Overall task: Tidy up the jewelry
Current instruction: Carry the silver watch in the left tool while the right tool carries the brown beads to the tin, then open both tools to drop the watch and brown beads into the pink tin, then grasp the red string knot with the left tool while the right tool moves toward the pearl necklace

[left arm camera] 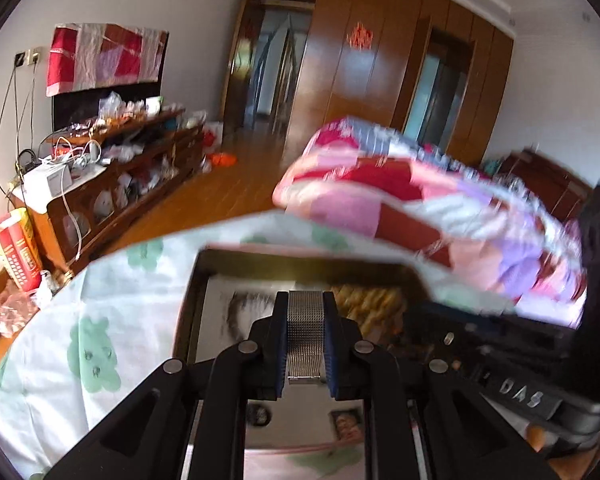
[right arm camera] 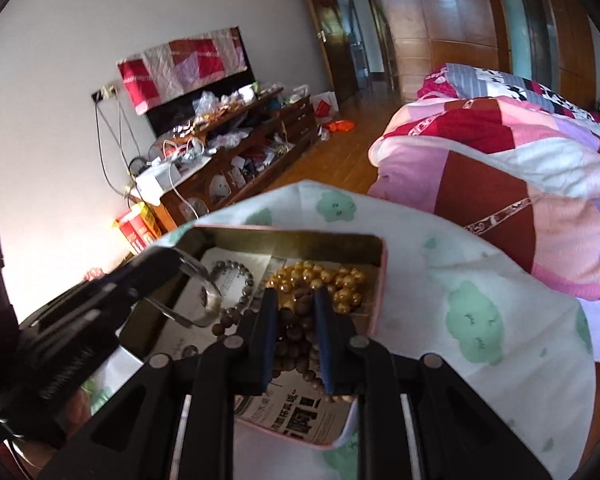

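An open pink-rimmed tin [right arm camera: 381, 280] lined with newspaper lies on a white cloth with green clouds. Inside it are gold beads [right arm camera: 320, 276] and a grey bead bracelet [right arm camera: 240, 280]. My right gripper [right arm camera: 294, 296] is shut on a string of brown wooden beads [right arm camera: 296, 332], low over the tin's near half. My left gripper [left arm camera: 305, 300] is shut on a silver mesh band [left arm camera: 305, 336] held upright between its blue pads. In the right wrist view the left gripper [right arm camera: 156, 280] reaches in from the left, and the band [right arm camera: 210, 296] loops over the tin's left side.
The clouded cloth [right arm camera: 460, 300] covers the surface under the tin. A bulky patchwork quilt [right arm camera: 500, 160] lies just beyond it on the right. A cluttered wooden cabinet [right arm camera: 240, 160] stands along the left wall, and wooden wardrobes [left arm camera: 360, 60] fill the back.
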### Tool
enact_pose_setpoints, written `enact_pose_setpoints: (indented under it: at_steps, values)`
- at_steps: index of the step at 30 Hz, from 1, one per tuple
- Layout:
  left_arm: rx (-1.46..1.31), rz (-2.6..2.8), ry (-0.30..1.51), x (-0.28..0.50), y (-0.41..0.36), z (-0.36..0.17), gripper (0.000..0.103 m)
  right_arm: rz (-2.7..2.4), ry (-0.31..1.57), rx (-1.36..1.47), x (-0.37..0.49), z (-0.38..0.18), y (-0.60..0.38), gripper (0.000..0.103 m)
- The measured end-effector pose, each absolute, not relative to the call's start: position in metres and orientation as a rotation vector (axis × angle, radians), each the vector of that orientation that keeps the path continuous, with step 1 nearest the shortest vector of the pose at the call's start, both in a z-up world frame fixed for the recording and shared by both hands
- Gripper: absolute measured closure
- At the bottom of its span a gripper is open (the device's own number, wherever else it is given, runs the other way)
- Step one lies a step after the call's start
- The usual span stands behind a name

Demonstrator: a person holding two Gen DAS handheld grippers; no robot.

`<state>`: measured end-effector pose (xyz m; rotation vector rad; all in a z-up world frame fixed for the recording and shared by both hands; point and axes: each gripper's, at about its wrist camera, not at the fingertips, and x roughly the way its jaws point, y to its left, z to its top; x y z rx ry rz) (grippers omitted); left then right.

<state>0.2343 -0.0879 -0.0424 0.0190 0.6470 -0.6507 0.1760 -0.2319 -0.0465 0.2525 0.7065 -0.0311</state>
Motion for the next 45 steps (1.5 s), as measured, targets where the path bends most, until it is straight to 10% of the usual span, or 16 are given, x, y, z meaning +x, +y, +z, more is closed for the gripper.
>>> enact_pose_setpoints:
  at_steps: [5, 9, 45]
  values:
    - [0.03, -0.627, 0.756, 0.237, -0.087, -0.056, 0.078, -0.007, 0.732, 0.282, 0.176, -0.062, -0.232, 0.061]
    - [0.055, -0.572, 0.763, 0.225, -0.076, -0.046, 0.037, 0.02, 0.729, 0.326, 0.168, -0.056, -0.232, 0.036]
    - [-0.088, -0.481, 0.716, 0.038, 0.045, -0.054, 0.043, 0.049, 0.838, 0.35, -0.005, -0.071, -0.18, 0.044]
